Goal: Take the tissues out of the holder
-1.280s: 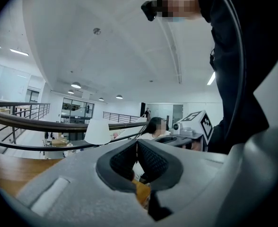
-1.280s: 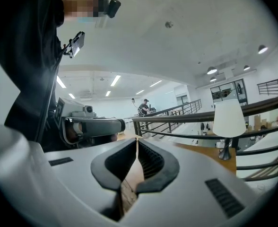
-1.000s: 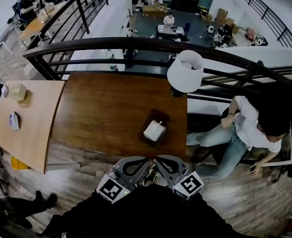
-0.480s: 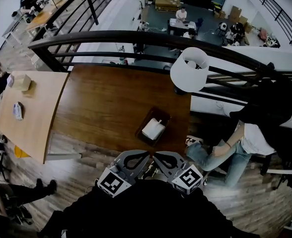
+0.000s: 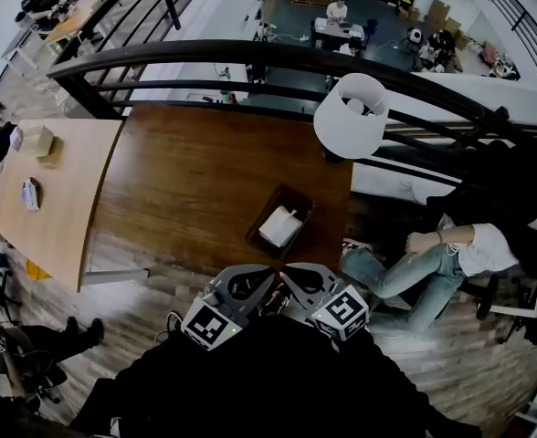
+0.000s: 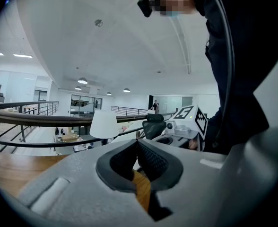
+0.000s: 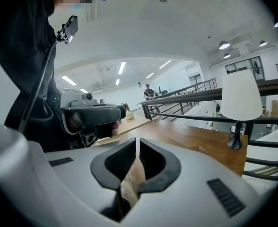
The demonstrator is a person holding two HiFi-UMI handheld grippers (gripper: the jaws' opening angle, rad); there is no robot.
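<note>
A dark tissue holder [image 5: 267, 237] sits near the front right of the dark wooden table [image 5: 186, 190], with white tissues [image 5: 281, 226] sticking out of its top. My left gripper [image 5: 265, 276] and right gripper [image 5: 287, 274] hang side by side close to my body, just short of the table's near edge and below the holder. Both are shut with nothing between the jaws. In the left gripper view the left gripper [image 6: 137, 142] has its pads meeting at the tips; the right gripper [image 7: 137, 140] looks the same in its own view. Neither gripper view shows the holder clearly.
A white-shaded lamp [image 5: 350, 115] stands at the table's far right corner. A black railing [image 5: 250, 55] runs behind the table. A lighter table [image 5: 54, 199] with small items adjoins on the left. A person [image 5: 451, 245] sits to the right of the table.
Both grippers stay shut and have edged slightly toward the table's near edge. The seated person at the right has shifted and leaned over. The view has tilted a little.
</note>
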